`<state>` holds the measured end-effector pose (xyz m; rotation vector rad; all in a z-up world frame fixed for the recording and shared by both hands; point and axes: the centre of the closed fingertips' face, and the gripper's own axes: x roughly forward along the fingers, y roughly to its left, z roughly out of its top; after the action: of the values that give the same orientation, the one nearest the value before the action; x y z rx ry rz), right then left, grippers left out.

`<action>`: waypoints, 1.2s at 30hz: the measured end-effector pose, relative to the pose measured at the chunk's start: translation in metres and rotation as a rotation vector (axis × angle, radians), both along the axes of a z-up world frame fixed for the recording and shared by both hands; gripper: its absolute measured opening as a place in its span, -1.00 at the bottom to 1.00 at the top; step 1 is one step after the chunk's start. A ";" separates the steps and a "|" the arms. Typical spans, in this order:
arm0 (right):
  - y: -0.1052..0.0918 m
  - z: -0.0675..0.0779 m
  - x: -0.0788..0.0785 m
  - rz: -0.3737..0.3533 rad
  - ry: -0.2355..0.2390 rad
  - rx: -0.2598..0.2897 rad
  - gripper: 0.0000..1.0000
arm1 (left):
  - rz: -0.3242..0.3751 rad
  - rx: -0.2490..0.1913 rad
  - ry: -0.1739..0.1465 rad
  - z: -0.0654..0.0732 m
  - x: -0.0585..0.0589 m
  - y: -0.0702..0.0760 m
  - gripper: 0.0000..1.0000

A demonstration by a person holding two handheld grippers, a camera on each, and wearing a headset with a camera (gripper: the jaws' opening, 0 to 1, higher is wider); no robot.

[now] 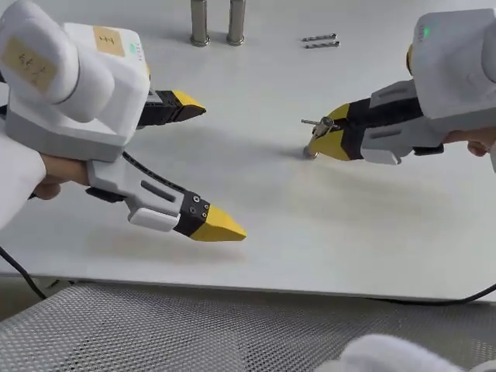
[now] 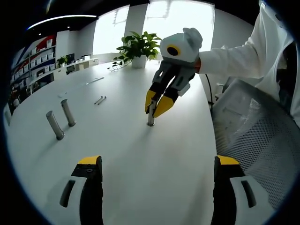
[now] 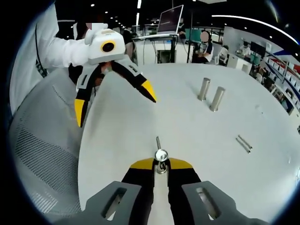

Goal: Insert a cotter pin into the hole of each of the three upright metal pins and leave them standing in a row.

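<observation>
One pin clamped by R gripper (cotter thru).

two tan stickers on the left gripper housing are carrying faint marks, too blurred for reading; no other lettering is showing legibly.

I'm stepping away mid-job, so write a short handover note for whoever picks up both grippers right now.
Left gripper: open, empty, above the table.
Right gripper: shut on the near metal pin, which stands on the table with a cotter pin through its hole.
Two other metal pins stand side by side farther back, with no cotter pins visible in them; two loose cotter pins lie nearby.
Done: one pin fitted.
Left: fit the other two, then line up all three.
</observation>
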<state>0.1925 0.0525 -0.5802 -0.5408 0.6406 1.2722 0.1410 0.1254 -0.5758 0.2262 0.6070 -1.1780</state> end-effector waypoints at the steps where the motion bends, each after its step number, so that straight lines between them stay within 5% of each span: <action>1: 0.003 0.005 0.003 -0.007 -0.001 0.015 -0.92 | 0.004 0.000 0.000 0.000 0.000 0.000 0.98; 9: 0.018 0.015 0.028 0.010 -0.065 -0.001 -0.92 | 0.041 -0.014 -0.004 0.003 0.003 0.009 0.98; 23: 0.043 0.006 0.051 0.067 -0.056 -0.006 -0.92 | 0.106 -0.027 0.003 0.004 0.006 0.034 0.98; 26: 0.047 0.003 0.055 0.077 -0.052 -0.009 -0.92 | 0.116 -0.021 0.037 -0.001 0.006 0.038 0.98; 36: 0.054 0.000 0.063 0.100 -0.059 -0.025 -0.92 | 0.110 -0.044 0.025 0.002 0.008 0.032 0.98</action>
<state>0.2558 0.1070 -0.5801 -0.6354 0.5864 1.3387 0.1491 0.1571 -0.5735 0.1385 0.6076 -1.0880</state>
